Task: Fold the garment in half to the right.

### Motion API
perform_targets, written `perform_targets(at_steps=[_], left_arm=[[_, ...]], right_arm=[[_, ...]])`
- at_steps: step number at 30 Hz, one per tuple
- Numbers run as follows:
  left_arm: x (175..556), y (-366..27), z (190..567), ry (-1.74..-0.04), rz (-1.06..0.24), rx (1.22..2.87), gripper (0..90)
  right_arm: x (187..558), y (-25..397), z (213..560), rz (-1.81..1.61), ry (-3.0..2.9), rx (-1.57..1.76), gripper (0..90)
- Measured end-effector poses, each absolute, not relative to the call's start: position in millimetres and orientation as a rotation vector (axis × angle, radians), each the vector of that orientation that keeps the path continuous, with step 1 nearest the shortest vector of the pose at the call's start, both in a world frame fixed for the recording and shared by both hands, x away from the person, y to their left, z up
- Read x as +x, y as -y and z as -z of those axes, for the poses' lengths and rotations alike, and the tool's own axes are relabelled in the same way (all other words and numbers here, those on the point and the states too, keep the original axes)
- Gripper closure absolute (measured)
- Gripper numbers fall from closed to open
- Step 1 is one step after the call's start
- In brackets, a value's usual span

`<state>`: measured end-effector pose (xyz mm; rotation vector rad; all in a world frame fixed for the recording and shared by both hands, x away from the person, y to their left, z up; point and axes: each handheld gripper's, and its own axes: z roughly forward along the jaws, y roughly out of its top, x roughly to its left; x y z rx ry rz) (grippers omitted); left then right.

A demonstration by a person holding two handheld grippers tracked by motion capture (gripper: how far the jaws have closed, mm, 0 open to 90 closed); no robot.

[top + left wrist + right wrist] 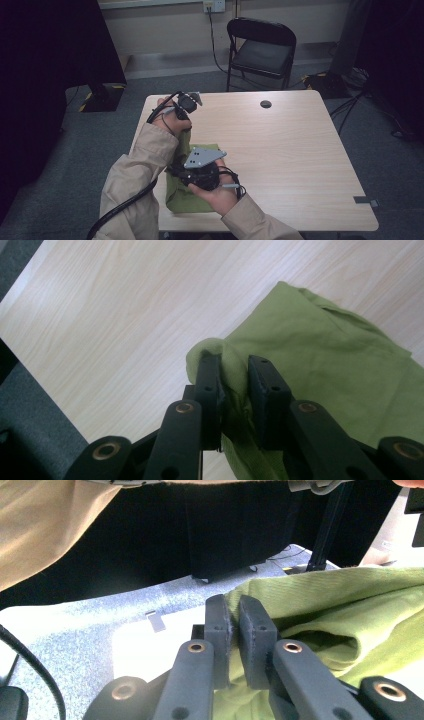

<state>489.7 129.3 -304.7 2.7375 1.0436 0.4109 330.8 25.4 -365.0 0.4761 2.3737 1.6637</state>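
Our left tool (234,385) was clamped on a bunched fold of the green cloth (320,360); our right tool (234,622) pinched its edge. The cloth ran lengthwise from near edge toward far-left on the tabletop (280,145).

Green cloth (320,355) soft, matt, woven; table (280,145) smooth pale wood-grain; gripper jaws matt black plastic.

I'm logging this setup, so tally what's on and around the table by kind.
Green cloth: 1
Claws: 2, the left claw and the right claw, each shut on the cloth
Wooden table: 1
Black folding chair: 1
Total: 5
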Motion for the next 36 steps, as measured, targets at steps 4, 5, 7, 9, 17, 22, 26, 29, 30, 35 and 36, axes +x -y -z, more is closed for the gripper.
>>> perform_targets(at_steps=[4, 5, 7, 9, 17, 22, 26, 29, 30, 35, 36], left_arm=[[491, -121, 306, -1.036, -0.396, 2.751, 75.9], [491, -121, 306, -1.036, -0.396, 2.751, 75.8], [492, -114, 307, -1.031, -0.391, 2.755, 75.9], [493, -110, 308, -1.03, -0.375, 2.76, 76.2], [496, -94, 310, -1.011, -0.359, 2.76, 72.5], [498, -84, 307, -0.968, -0.381, 2.745, 47.4], [499, -79, 304, -0.958, -0.369, 2.694, 25.6], [497, -83, 301, -0.849, -0.331, 2.67, 4.9], [495, -84, 301, -0.81, -0.334, 2.668, 2.1], [489, -94, 299, -0.769, -0.346, 2.626, 3.4], [486, -96, 300, -0.763, -0.35, 2.612, 3.6]], right_arm=[[332, -18, 367, -1.666, -2.37, 0.489, 84.3], [332, -18, 367, -1.666, -2.37, 0.489, 84.3], [332, -13, 368, -1.666, -2.37, 0.502, 84.3], [333, -10, 369, -1.668, -2.368, 0.506, 84.3], [335, 2, 372, -1.66, -2.363, 0.534, 83.2], [336, 10, 374, -1.646, -2.35, 0.561, 52.2], [339, 13, 372, -1.636, -2.336, 0.605, 21.8], [343, 14, 373, -1.606, -2.335, 0.655, 4.3], [344, 15, 373, -1.604, -2.327, 0.666, 2.1], [347, 18, 374, -1.591, -2.361, 0.639, 0.0], [348, 19, 374, -1.583, -2.366, 0.623, 0.0]])
